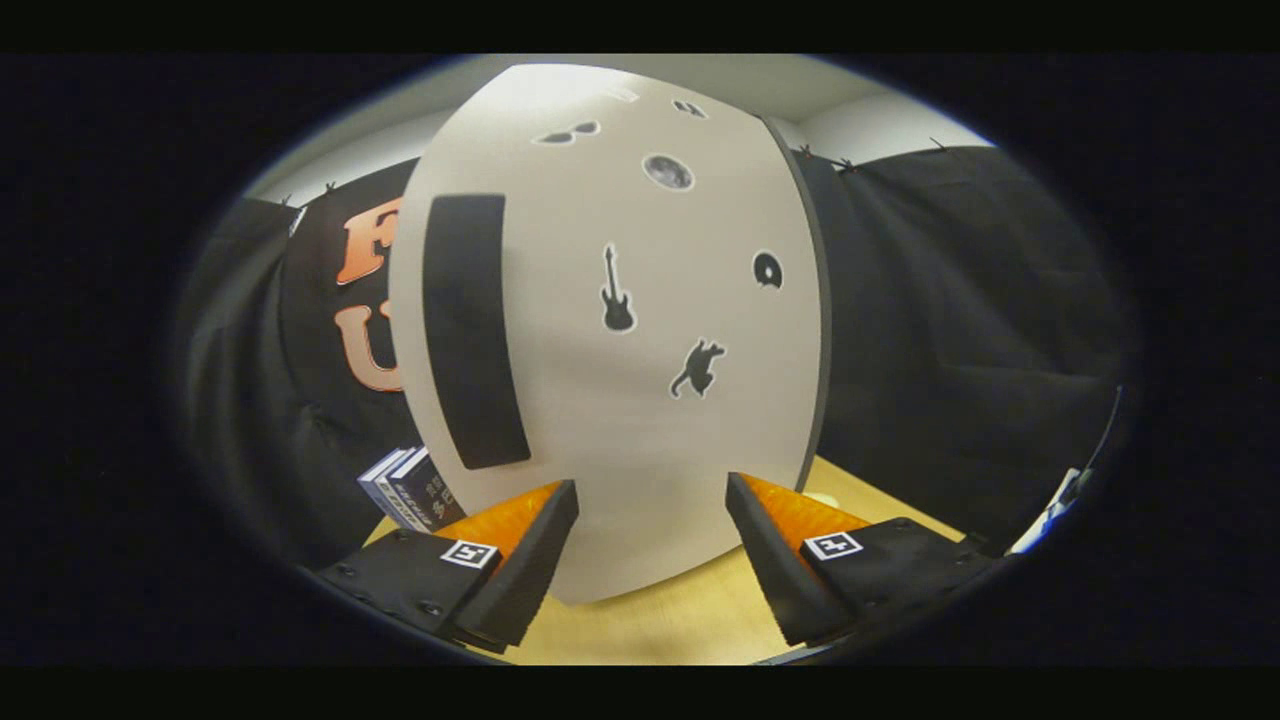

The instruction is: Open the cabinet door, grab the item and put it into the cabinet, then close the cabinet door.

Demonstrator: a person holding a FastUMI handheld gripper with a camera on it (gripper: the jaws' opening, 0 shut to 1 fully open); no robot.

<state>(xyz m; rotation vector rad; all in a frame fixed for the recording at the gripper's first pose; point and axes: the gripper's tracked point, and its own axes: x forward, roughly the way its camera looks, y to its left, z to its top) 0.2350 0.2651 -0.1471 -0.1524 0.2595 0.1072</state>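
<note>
- Cabinet door (640, 400): shut, directly ahead of the gripper (652, 505), standing on the worktop (680, 620).
- Gripper: fingers spread apart, nothing between them, close to the door's lower part.
- Item: small dark box (410, 490), on the worktop left of the cabinet, beside the left finger.
- Risk: handle (470, 330) offset well left of the fingers; poor alignment likely to cause a slip or shove the cabinet.
- Risk: box near the door's handle edge; possibly struck on opening.
- Surfaces: door flat, smooth, pale, with small dark stickers; handle a long black matte strip; worktop light wood.
</note>
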